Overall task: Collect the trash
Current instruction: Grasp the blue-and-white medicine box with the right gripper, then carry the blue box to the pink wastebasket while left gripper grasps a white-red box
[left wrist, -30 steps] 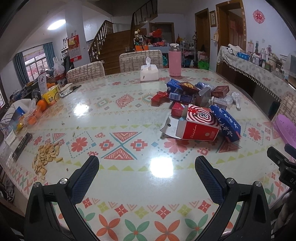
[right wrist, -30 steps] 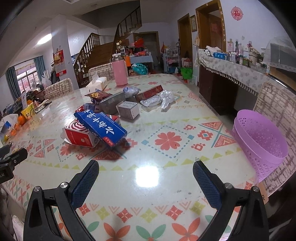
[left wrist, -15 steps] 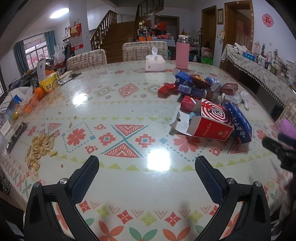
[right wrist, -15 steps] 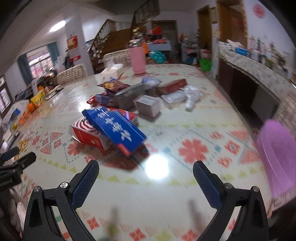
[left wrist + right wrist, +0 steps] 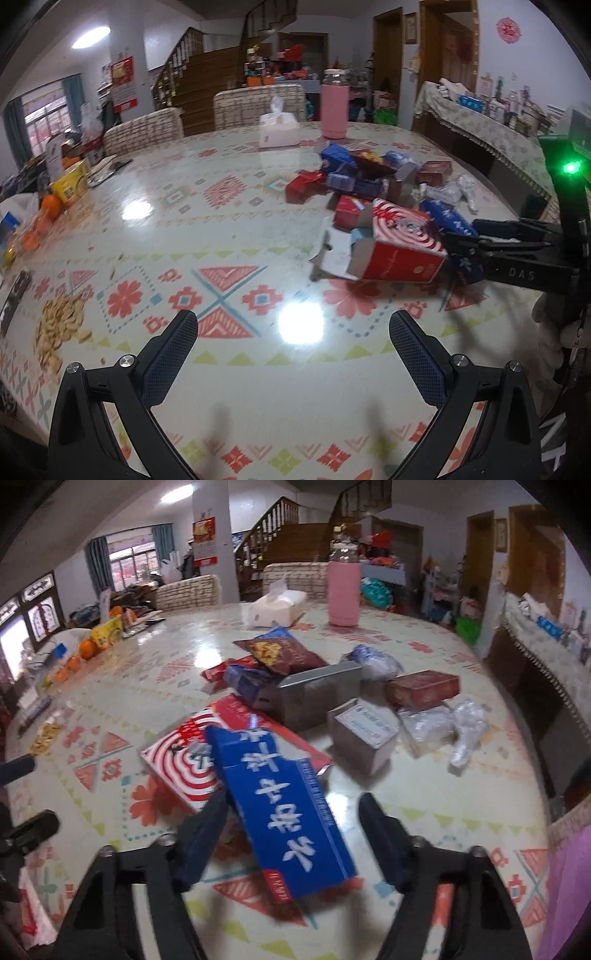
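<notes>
Blue carton (image 5: 284, 812): I'm seeing it lying between my right gripper's (image 5: 291, 830) fingers, atop the red swirl box (image 5: 177, 764).
Right jaws: closing, not yet pressing.
Left gripper (image 5: 293, 345): hanging apart over bare table (image 5: 221, 206).

On the side of my right tool (image 5: 461, 242), seen from my left wrist, I read the pale letters "DAS". The blue box (image 5: 280, 812) in front of my right wrist carries big white Chinese characters, upside down to me; its small print is too blurred to read.
</notes>
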